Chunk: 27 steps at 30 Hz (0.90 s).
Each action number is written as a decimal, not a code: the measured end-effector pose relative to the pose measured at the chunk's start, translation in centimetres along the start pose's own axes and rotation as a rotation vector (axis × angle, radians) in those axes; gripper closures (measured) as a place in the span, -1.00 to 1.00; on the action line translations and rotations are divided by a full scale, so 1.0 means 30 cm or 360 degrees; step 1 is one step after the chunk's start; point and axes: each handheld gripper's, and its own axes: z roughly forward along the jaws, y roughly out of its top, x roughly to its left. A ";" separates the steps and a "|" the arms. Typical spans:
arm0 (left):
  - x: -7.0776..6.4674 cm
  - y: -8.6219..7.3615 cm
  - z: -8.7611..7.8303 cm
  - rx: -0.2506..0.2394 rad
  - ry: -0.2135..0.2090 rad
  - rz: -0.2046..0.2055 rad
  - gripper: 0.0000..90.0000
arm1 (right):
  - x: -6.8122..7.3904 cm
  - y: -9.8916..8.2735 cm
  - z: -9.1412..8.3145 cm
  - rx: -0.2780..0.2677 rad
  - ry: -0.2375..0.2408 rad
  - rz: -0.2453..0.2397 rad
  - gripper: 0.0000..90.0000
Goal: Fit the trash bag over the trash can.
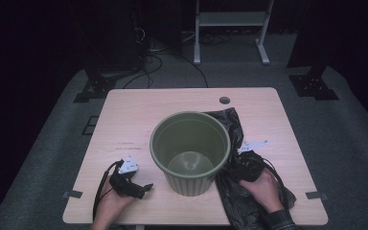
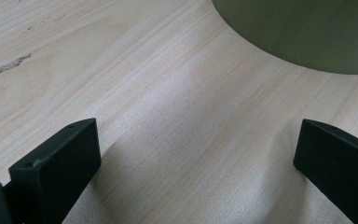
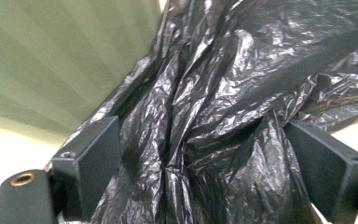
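Bin (image 1: 190, 152) unlined at bench (image 1: 124, 115) centre; my right gripper (image 3: 200, 163) open around bag (image 3: 223, 93), probably ungrasped; left gripper (image 2: 196, 163) open, empty.

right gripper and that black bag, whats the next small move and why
Probably close the right gripper on the black plastic bag. Its jaws stand open with bunched plastic between them, so nothing is gripped yet. The bag lies on the table against the green bin, while the left gripper rests open on bare wood beside it.
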 end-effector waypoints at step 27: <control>0.000 0.000 0.000 0.0000 0.0000 0.0000 -1.00 | 0.051 -0.003 0.000 -0.0004 -0.0160 -0.0142 0.74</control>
